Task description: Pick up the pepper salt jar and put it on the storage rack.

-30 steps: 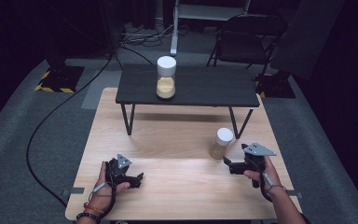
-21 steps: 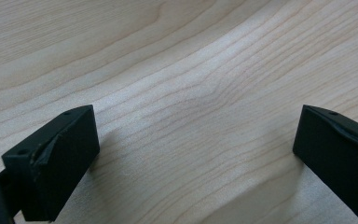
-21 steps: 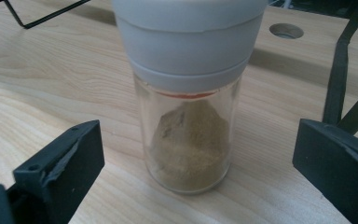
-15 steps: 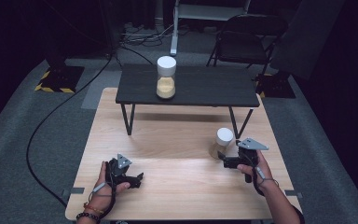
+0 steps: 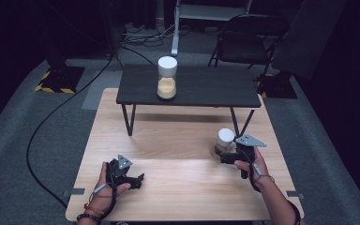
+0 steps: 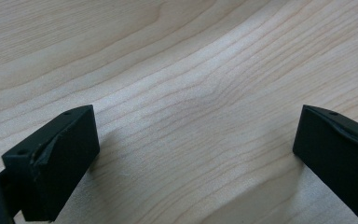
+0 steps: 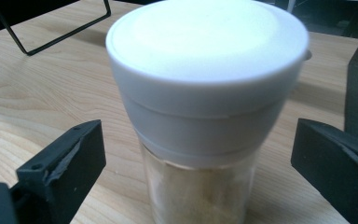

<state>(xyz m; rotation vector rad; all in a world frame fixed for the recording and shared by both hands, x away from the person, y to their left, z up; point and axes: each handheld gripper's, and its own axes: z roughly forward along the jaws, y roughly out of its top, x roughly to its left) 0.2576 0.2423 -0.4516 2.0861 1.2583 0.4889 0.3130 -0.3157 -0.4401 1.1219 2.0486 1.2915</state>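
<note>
At the right side of the wooden table [image 5: 178, 140], the jar [image 5: 224, 143] stands upright, its long axis vertical, just ahead of the right gripper [image 5: 227, 158]. In the right gripper view the jar [image 7: 205, 107] sits between the spread jaws, white lid above them, neither jaw touching the glass, so the grasp seems to need only a short push forward and a squeeze. The left gripper [image 5: 138, 179] rests well apart near the table's left front, jaws released over bare wood. A second jar [image 5: 167, 77] stands on the black bench [image 5: 215, 89] beyond.

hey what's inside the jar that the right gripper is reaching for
Through the clear wall of the jar, a tan powder or fine grain shows. The white lid and its deep skirt cover the upper part, so the fill level is hidden.
</note>
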